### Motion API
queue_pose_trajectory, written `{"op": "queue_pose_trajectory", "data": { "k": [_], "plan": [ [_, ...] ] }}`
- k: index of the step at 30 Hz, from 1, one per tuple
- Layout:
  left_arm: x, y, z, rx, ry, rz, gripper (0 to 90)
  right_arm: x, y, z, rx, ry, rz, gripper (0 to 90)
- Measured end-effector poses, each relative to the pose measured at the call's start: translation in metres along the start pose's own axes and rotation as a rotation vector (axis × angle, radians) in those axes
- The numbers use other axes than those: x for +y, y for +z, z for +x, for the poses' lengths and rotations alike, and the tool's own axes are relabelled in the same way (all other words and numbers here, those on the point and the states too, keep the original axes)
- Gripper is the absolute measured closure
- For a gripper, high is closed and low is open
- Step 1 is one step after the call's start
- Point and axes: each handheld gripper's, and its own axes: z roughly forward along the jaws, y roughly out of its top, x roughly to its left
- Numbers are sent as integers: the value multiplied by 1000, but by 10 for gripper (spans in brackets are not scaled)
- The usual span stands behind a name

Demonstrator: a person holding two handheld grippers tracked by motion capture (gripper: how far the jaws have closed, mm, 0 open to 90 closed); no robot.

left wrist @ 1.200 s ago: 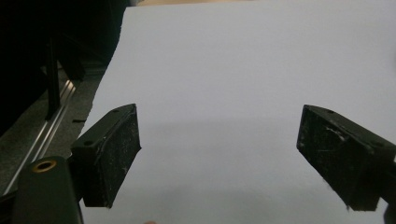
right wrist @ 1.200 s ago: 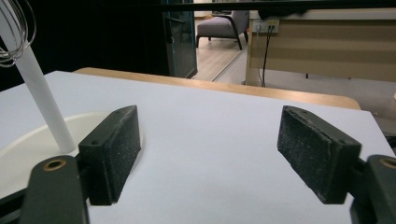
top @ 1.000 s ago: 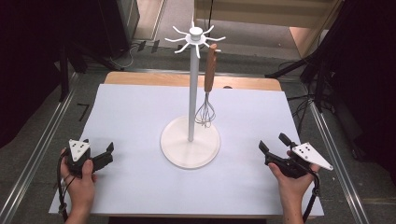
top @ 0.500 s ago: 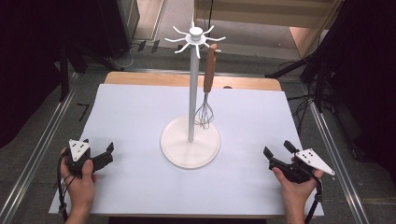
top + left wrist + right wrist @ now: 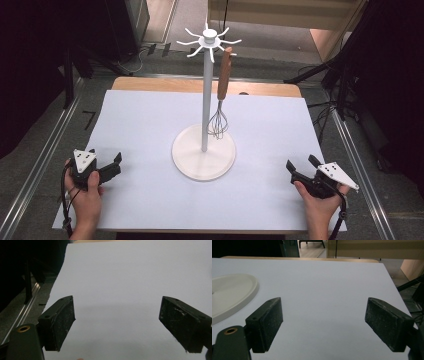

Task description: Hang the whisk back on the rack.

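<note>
A white hook stand (image 5: 205, 100) rises from a round base (image 5: 185, 160) at the middle of the table. A whisk (image 5: 218, 122) with a brown wooden handle (image 5: 224, 75) hangs from one of its top hooks, its wire head just above the base. My left gripper (image 5: 115, 165) rests at the near left, held by a hand, open and holding nothing. My right gripper (image 5: 301, 165) sits at the near right, also open and holding nothing. The left gripper (image 5: 120, 322) faces bare white tabletop. In the right gripper view the right gripper (image 5: 324, 322) faces the table, with the base's rim (image 5: 232, 295) at left.
The white tabletop (image 5: 140, 120) has a wooden strip (image 5: 160, 85) along its far edge. Metal rails (image 5: 45, 160) run along both sides. Dark curtains and cables stand beyond the table's left and right edges.
My right gripper has drifted slightly toward the near right corner. The left gripper, stand and whisk have not moved.
</note>
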Motion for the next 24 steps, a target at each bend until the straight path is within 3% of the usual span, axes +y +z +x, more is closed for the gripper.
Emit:
{"op": "queue_pose_trajectory", "data": {
  "k": [6,17,24],
  "plan": [
    [0,0,0,-1,-1,0,142,-4,-2,-8,-31,-8,26,156],
    [0,1,-2,9,7,3,141,-10,3,-14,10,46,43,153],
    [0,1,-1,7,11,8,141,-9,5,-10,6,18,77,155]
  ]
}}
